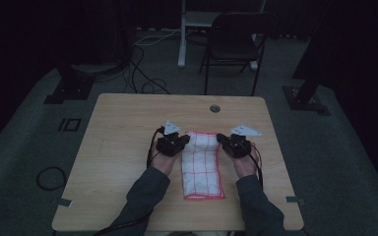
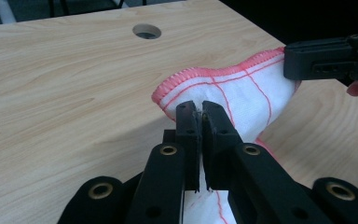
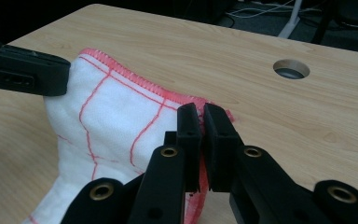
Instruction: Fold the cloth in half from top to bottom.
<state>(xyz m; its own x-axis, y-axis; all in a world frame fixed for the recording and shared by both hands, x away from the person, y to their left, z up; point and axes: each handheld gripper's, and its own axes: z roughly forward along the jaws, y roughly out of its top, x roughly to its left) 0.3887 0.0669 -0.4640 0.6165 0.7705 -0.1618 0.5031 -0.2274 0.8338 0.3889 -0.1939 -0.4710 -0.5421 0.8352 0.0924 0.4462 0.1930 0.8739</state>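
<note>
Worktop [image 1: 128,147]: I find one cloth [image 1: 203,169] lying on it, right of centre, running from the near edge area toward the middle. My left claw [image 1: 185,140] sits at the cloth's far left corner, my right claw [image 1: 221,138] at its far right corner, the cloth's far edge between them. Cable hole [image 1: 215,108] in the worktop: behind the cloth, near the far edge. Chair [image 1: 234,42]: on the floor behind the worktop. Cables [image 1: 142,78]: on the floor, behind and left.

Dim room, dark walls all round. A light wooden table [image 1: 128,147] with a round cable hole [image 1: 215,108] sits on grey carpet [image 1: 334,162]; a black chair [image 1: 234,44] stands behind, cables [image 1: 142,73] trailing.
</note>
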